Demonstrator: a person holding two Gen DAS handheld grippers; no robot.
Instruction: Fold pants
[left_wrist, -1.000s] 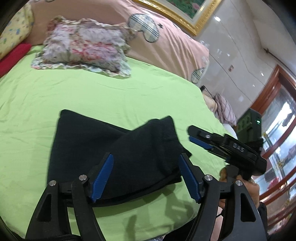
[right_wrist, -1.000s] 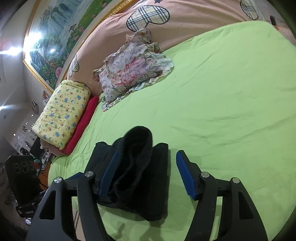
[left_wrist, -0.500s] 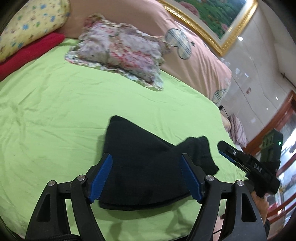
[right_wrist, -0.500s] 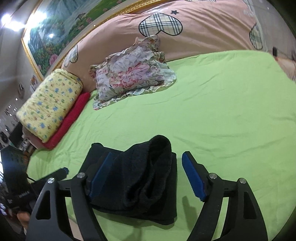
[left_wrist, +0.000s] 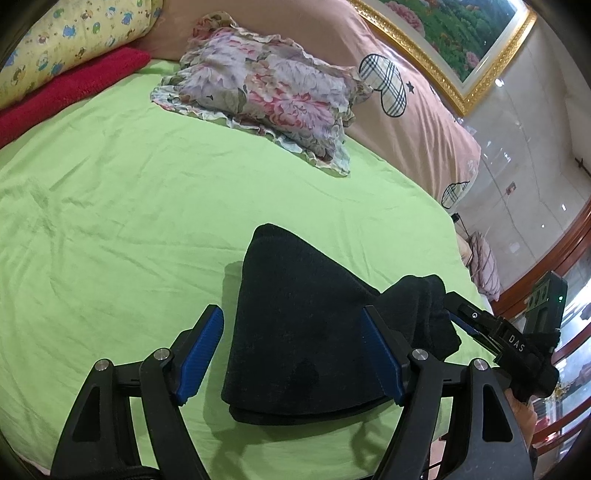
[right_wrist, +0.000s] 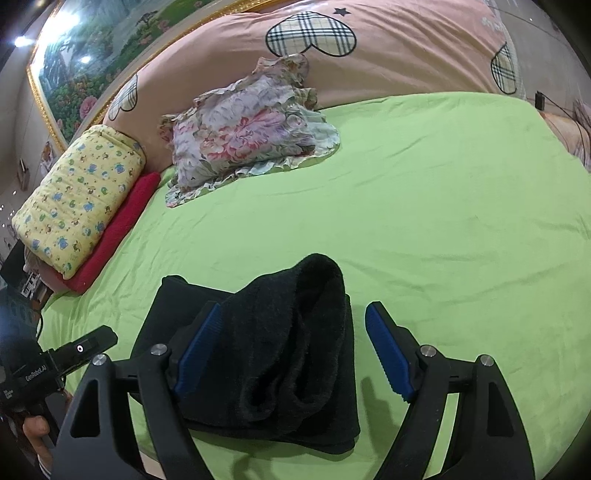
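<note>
Left gripper: jaws spread wide, blue pads either side of the pants, nothing pinched. Right pad in front of the black cloth, left pad over bare sheet just beside the pants' left edge. Contact with the cloth not clear from this view.

Right gripper: jaws also spread wide, gripping nothing. Left pad against or just over the raised hump of the pants, right pad above bare sheet beside the pants' right edge. Touching or not: cannot tell.

Pants: black, folded into a compact stack of layers, lying on the green sheet near the front edge of the bed. Flat and smooth on the left side; on the right side a loose thick roll of cloth bulging up above the stack. Folded edges stacked and visible along the near side.

Relative to the pants: floral pillow well beyond, toward the head of the bed, resting against a pink quilt with plaid heart patches. Yellow printed bundle on top of a red blanket, far off to the left of the pants, at the bed's corner. Gold-framed painting on the wall behind the quilt.

Right gripper also seen in the left view, just right of the pants' rolled end. Left gripper seen in the right view at the pants' left, with a hand on its grip.
</note>
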